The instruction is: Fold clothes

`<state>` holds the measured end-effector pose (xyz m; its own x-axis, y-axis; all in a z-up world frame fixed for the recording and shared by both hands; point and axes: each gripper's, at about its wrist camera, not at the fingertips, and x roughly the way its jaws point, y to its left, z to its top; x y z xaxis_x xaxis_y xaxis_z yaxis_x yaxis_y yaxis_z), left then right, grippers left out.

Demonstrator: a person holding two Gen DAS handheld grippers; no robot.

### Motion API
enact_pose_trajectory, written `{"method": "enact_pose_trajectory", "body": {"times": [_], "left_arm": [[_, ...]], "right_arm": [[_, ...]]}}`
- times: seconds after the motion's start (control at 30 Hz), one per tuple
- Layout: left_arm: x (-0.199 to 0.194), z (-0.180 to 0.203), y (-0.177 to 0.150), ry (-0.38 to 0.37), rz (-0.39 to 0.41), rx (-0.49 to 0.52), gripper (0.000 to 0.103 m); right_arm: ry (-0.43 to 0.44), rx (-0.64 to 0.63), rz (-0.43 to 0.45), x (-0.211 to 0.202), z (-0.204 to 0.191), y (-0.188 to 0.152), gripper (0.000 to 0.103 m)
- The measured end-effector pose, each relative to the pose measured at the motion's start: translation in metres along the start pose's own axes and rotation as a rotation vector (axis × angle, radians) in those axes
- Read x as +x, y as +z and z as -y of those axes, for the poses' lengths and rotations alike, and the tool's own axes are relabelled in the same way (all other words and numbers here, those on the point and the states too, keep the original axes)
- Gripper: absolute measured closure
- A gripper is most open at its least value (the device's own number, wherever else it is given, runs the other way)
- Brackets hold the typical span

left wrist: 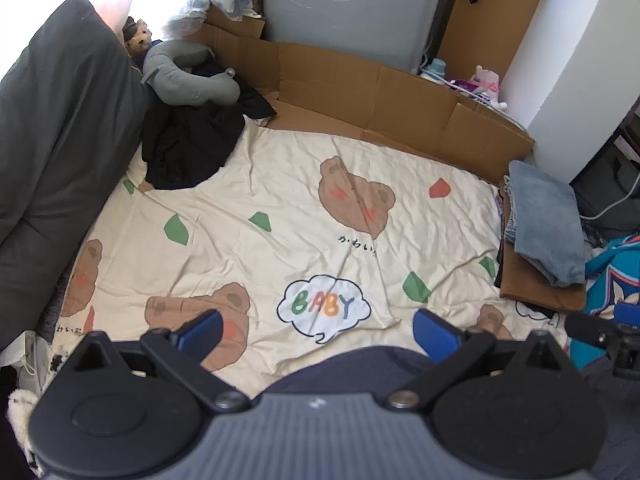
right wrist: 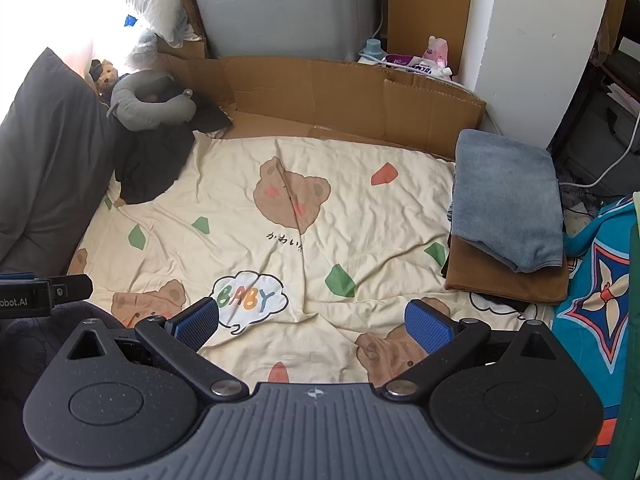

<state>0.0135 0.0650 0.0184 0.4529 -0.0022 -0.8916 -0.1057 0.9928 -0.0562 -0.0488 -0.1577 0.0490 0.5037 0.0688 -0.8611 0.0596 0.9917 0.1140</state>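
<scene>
A cream bedsheet [left wrist: 280, 200] [right wrist: 340, 208] printed with bears and a "BABY" cloud covers the bed. A crumpled black garment [left wrist: 188, 140] [right wrist: 148, 172] lies at its far left corner. At the right edge sits a folded stack: a grey-blue towel [left wrist: 544, 220] [right wrist: 506, 200] on a brown folded cloth [left wrist: 540, 292] [right wrist: 508, 284]. My left gripper [left wrist: 318, 334] hovers open over the near edge, above a dark navy cloth [left wrist: 352, 368]. My right gripper [right wrist: 312, 326] is open too, with nothing between its fingers. In the right wrist view the left gripper's body [right wrist: 36, 294] shows at far left.
A dark grey pillow [left wrist: 56, 140] [right wrist: 44, 160] lines the left side, with a grey neck pillow [left wrist: 188, 76] [right wrist: 152, 100] and a small plush toy [left wrist: 138, 36] behind. Flattened cardboard [left wrist: 380, 92] [right wrist: 340, 92] borders the far edge. A blue patterned blanket [right wrist: 604, 296] lies right.
</scene>
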Motion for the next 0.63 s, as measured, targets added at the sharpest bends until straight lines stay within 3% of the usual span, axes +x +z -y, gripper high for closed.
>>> {"method": "enact_pose_trajectory", "body": {"times": [0.63], "left_arm": [[0.0005, -0.0003, 0.0008, 0.012, 0.004, 0.009, 0.001]], "right_arm": [[-0.01, 0.0, -0.002, 0.0012, -0.0029, -0.002, 0.001]]}}
